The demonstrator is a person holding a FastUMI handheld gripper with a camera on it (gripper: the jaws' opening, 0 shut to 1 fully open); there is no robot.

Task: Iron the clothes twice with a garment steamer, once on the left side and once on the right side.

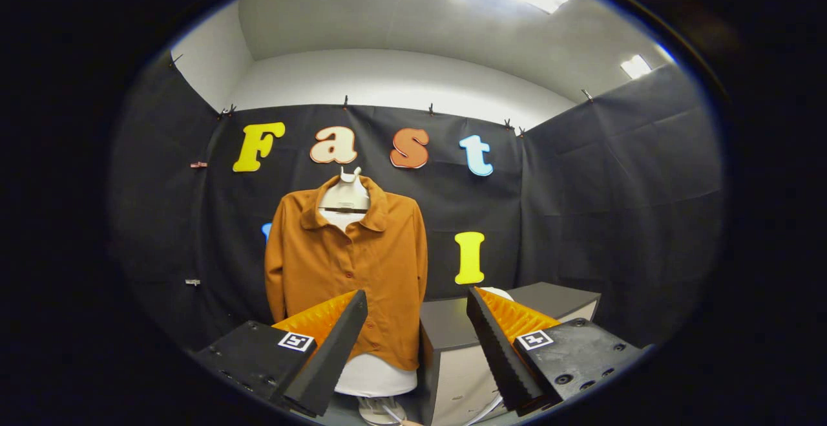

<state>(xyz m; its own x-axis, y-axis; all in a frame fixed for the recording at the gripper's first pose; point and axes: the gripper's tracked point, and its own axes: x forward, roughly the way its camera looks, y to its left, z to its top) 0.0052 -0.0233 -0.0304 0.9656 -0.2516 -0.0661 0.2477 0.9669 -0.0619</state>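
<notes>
Nearest you: claw [417, 300], fingers spread wide apart, gripping nothing, aimed level at the display ahead. Your grasp is free, which suits a pickup not yet made.

Beyond the fingers, slightly toward the left one: orange shirt [349, 271], buttoned, collar open, hung on a white mannequin torso [345, 196] so the front panels fall flat and both sides can be reached. Its hem sits just above the torso's rounded base. It hangs upright, facing you.

Just beside the shirt, behind your right finger: grey counter [555, 300], boxy, with a dark top. A white rounded object [501, 292] peeks over the right finger's tip on that top; it is probably the garment steamer, parked within reach of the shirt, but too little shows to be sure. A thin white cord [489, 408] trails down the counter's front, low between the fingers.

Judgement: ironing appears not yet begun; neither the left nor the right pass is under way, since you hold no tool.
</notes>
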